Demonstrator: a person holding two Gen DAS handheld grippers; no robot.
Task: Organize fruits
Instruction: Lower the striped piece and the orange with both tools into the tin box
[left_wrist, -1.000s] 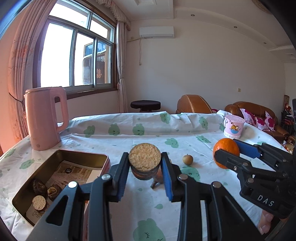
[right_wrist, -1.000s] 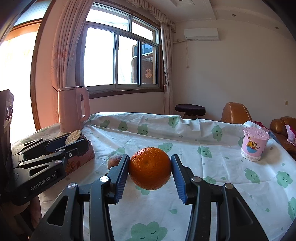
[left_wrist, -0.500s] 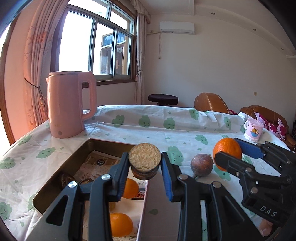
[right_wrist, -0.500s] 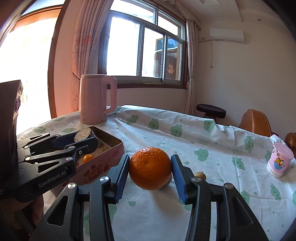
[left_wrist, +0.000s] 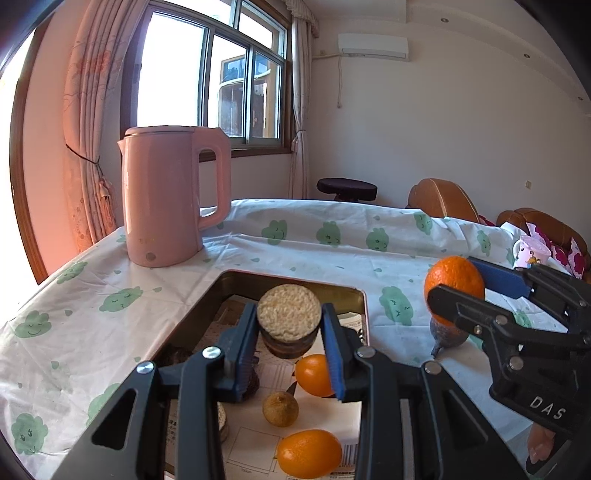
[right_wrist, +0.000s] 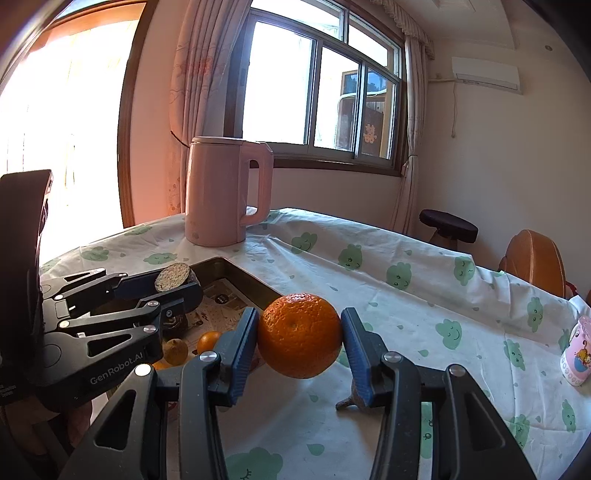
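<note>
Orange (right_wrist: 299, 335) sits clamped between the two blue pads of the right gripper (right_wrist: 300, 341), held in the air just beside the tin box (left_wrist: 364, 306), over the cloud-print tablecloth (right_wrist: 424, 291). The left gripper (left_wrist: 289, 325) is closed on a round biscuit stack (left_wrist: 289, 320) above the tin box. Inside the tin box lie two kumquats (left_wrist: 309, 453), a small brown fruit (left_wrist: 280, 408) and printed paper. A pink kettle (left_wrist: 166, 199) stands behind the tin box.
</note>
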